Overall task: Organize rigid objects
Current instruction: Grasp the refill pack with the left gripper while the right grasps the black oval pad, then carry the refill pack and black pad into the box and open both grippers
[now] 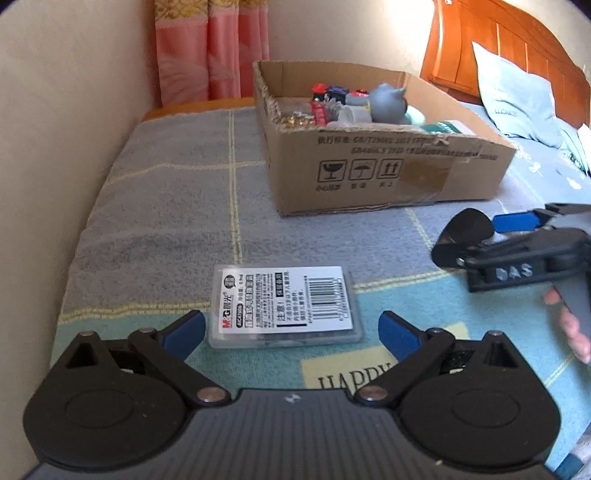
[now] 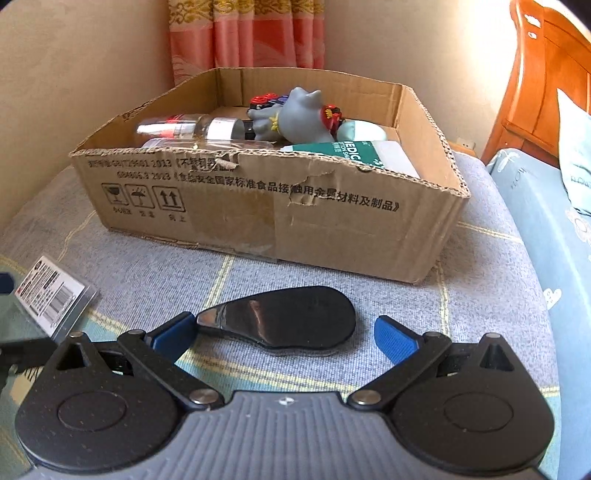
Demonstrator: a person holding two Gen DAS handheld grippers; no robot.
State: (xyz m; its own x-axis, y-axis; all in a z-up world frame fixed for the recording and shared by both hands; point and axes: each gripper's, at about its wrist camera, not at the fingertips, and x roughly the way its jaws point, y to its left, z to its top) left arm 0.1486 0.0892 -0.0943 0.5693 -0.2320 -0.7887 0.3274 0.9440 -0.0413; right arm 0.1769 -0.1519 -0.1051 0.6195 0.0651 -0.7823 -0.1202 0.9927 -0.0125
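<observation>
A clear plastic case point(image 1: 284, 306) with a white barcode label lies flat on the blanket between the spread blue pads of my left gripper point(image 1: 293, 328), which is open and not touching it. The same case point(image 2: 55, 295) shows at the left edge of the right wrist view. A glossy black teardrop-shaped object point(image 2: 280, 317) lies on the blanket between the fingers of my right gripper point(image 2: 286, 334). That gripper is open, and its left pad point(image 2: 173, 334) is at the object's narrow end. An open cardboard box point(image 2: 332, 229) stands just beyond.
The box point(image 1: 388, 173) holds a grey cat figure point(image 2: 299, 118), a clear bottle point(image 2: 192, 127), a green-and-white carton point(image 2: 354, 153) and small toys. A wall and pink curtain point(image 1: 210, 48) close off the left and back. Pillows point(image 1: 517, 96) and a wooden headboard point(image 1: 517, 33) lie to the right.
</observation>
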